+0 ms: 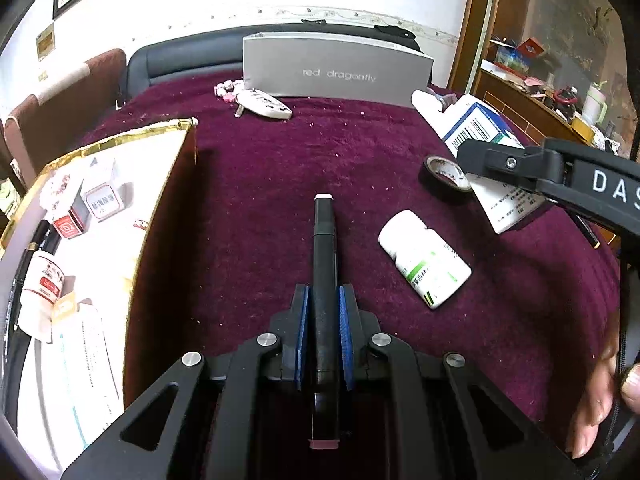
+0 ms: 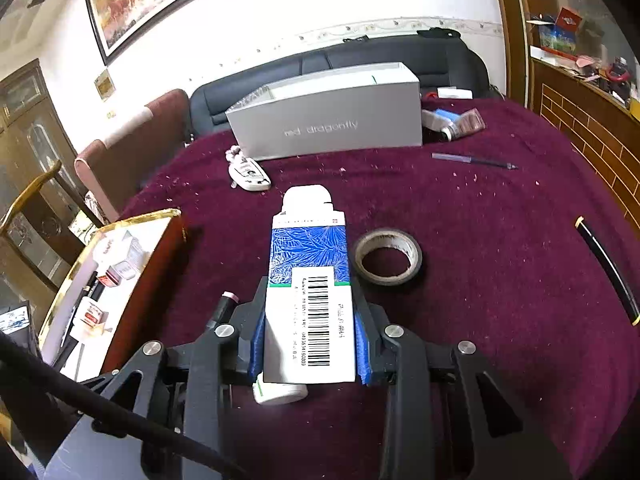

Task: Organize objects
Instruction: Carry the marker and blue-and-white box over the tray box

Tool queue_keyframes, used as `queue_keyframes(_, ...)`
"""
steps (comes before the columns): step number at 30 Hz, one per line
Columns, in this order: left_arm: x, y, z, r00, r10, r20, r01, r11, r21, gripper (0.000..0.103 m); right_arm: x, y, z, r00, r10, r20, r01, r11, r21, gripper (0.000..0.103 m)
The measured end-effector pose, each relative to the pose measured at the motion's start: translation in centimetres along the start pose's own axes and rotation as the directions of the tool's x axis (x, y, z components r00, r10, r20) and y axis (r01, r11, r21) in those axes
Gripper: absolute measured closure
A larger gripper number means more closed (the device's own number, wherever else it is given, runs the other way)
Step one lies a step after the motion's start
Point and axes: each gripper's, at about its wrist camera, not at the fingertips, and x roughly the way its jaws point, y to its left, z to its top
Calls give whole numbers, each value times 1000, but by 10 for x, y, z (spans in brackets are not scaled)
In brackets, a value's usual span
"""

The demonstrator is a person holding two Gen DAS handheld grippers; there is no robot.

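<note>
My left gripper (image 1: 323, 300) is shut on a black marker (image 1: 324, 232) that has a pale cap and points forward over the maroon cloth (image 1: 280, 184). The marker's tip (image 2: 229, 300) also shows in the right wrist view. My right gripper (image 2: 310, 296) is shut on a blue-and-white carton (image 2: 310, 248) with a barcode, its blue pads pressing both long sides. From the left wrist view that gripper (image 1: 480, 156) holds the carton (image 1: 480, 124) tilted at the right. A white pill bottle (image 1: 424, 258) lies on its side between the grippers and peeks out under the carton (image 2: 280, 392).
A gold-rimmed open box (image 1: 160, 136) at the left holds small packs and a bottle. A tape roll (image 2: 388, 256) lies right of the carton. At the back stands a grey shoe box (image 2: 328, 128), with a white remote (image 2: 248, 176) in front. Pens (image 2: 474, 160) lie right. A hand (image 1: 596, 400) shows.
</note>
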Motion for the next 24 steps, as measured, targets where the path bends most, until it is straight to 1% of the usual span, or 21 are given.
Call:
queue_keyframes(9,-9,1,3,997,54,61,-54,999,1,92,1,-1,2,1000,23,3,-23,999,22,71)
queue_keyframes(15,-10,2,3,994,83,76,-83,997,3,92,-1,3,1,1000,26,9,-26,1000,10,71)
queue_keyframes(24,-29,-10,-1,981,142,135,-148,988,38,92,-2,5,2,999,29,16,-29,1000,4,71)
